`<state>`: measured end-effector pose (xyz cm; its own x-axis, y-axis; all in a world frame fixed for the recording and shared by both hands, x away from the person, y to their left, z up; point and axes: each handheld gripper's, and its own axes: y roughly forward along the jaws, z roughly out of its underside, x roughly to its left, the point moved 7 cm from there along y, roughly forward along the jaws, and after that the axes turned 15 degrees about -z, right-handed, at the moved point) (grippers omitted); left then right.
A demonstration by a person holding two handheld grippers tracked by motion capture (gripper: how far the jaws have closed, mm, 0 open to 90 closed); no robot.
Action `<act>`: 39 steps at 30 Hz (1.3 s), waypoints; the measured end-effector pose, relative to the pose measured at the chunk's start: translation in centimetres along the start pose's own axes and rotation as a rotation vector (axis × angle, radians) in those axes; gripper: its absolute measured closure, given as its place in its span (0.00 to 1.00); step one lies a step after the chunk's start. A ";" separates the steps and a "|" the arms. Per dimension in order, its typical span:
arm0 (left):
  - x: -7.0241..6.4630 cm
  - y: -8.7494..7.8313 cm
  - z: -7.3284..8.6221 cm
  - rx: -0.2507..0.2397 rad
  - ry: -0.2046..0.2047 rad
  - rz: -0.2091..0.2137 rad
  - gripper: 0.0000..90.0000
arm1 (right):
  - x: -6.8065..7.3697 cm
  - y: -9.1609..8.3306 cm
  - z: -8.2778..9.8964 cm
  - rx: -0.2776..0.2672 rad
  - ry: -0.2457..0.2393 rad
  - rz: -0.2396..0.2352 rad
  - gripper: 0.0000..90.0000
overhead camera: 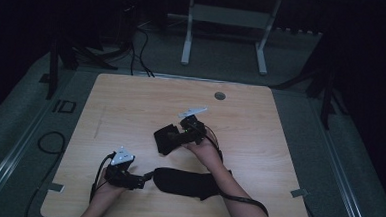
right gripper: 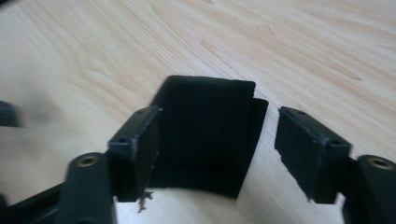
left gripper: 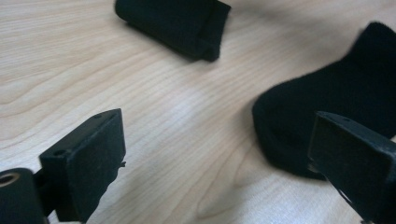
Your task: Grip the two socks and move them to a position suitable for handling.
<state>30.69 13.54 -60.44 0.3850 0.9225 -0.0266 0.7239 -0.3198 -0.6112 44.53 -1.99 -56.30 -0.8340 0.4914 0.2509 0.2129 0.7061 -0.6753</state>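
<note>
Both grippers' fingers apart, nothing clamped: right gripper [overhead camera: 172, 137] straddles folded sock [overhead camera: 165, 138] mid-tabletop [overhead camera: 260, 122], apparently just set down; left gripper [overhead camera: 144, 180] beside flat sock [overhead camera: 184, 182] at near edge, likely next.

The only lettering that can be read is a dark "ID" mark [overhead camera: 64, 106] on the grey floor just beside the left edge of the light wooden desk [overhead camera: 131, 100], seen in the high view.
</note>
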 end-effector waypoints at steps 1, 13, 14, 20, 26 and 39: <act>0.1 0.0 0.0 -0.002 -0.004 -0.005 0.04 | -0.2 0.7 0.0 0.016 0.003 0.013 0.31; 0.8 -0.1 0.1 -0.002 -0.028 0.002 0.04 | -0.9 4.7 1.6 0.124 -0.021 0.025 0.63; 0.8 -0.1 0.0 -0.005 -0.028 -0.002 0.04 | -0.7 4.6 1.6 0.121 -0.027 0.008 0.73; 0.8 -0.1 0.1 -0.006 -0.033 -0.009 0.04 | 0.2 4.8 1.7 0.113 -0.052 0.022 0.87; 1.0 0.0 0.1 -0.005 -0.037 -0.017 0.04 | 0.4 3.4 1.3 0.084 -0.043 0.027 0.88; 0.4 0.2 0.0 -0.006 -0.033 -0.017 0.04 | -0.3 -5.3 3.5 -0.076 0.034 0.049 0.87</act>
<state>30.97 13.90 -60.55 0.3535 0.9344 -0.0428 0.7337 -0.3054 -0.6069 41.90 -7.69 -55.25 -0.8041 0.5423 0.2434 0.2917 0.7168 -0.6334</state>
